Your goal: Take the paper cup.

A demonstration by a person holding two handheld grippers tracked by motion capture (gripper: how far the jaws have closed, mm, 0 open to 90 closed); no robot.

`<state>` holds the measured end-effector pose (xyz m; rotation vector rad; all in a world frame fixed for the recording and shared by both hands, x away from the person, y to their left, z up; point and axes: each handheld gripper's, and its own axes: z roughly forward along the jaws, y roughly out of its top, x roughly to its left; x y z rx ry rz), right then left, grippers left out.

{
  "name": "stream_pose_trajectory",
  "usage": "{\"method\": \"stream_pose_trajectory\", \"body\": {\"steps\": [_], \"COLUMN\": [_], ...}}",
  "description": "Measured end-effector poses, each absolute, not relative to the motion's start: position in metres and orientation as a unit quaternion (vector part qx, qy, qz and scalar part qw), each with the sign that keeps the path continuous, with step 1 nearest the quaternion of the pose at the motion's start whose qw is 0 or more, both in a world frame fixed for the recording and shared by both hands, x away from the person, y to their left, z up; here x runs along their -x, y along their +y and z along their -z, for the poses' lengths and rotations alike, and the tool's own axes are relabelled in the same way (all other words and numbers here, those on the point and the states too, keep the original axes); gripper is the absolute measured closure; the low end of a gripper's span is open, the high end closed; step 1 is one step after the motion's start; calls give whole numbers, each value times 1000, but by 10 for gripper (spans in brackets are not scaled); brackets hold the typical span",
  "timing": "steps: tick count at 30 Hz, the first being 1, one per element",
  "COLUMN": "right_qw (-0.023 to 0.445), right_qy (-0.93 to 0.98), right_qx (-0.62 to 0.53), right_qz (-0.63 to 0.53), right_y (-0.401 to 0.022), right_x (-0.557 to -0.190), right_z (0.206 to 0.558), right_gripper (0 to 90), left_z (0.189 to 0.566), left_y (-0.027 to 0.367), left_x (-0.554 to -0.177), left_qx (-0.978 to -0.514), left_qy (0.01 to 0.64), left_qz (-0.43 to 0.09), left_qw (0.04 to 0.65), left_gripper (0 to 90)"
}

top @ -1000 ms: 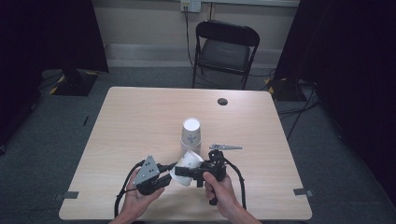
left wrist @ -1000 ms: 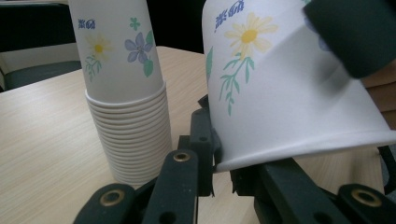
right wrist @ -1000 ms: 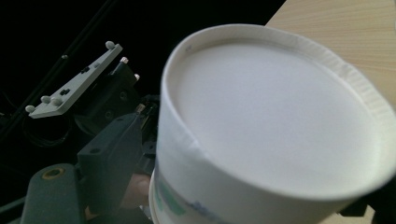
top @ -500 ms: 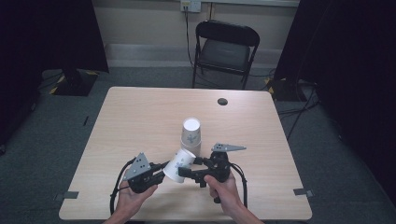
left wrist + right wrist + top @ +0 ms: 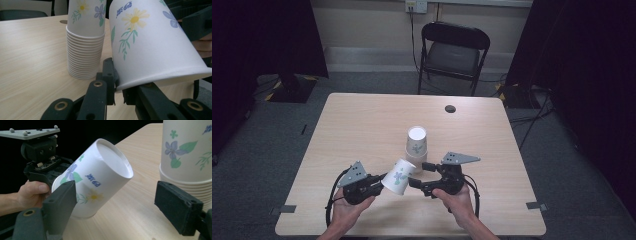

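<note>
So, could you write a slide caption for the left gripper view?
Left gripper pinches a tilted flowered cup's rim beside the cup stack.

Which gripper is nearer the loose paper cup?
Left. The left gripper is clamped on the cup's rim; the right gripper stands open beside it, not touching.

You're working at a light wooden table (image 5: 362, 125) with a dark round grommet (image 5: 450, 108) near its far edge; a black folding chair (image 5: 453, 52) is standing behind it, wall outlet (image 5: 416, 5) above.
</note>
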<state>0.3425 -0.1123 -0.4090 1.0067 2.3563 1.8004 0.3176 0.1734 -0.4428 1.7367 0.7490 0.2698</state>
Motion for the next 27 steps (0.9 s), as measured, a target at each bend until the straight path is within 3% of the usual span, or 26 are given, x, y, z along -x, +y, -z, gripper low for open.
{"method": "stream_pose_trajectory", "body": {"steps": [12,20,27], "right_qw": [54,88,93], "right_qy": [768,781,789], "right_qx": [-295,-267,-247], "right_qz": [-566,-558,-555], "right_y": [-125,-128,-129], "right_x": [-340,-336,-337], "right_z": [398,388,383], "right_gripper": [237,257,270], "left_z": [449,452,456], "left_y": [182,176,166], "left_x": [-325,-326,-327], "left_qx": [-750,-773,-787], "left_qy": [342,355,353], "left_qz": [-70,-69,-51], "left_qw": [561,522,503], "left_gripper": [829,833,834]}}
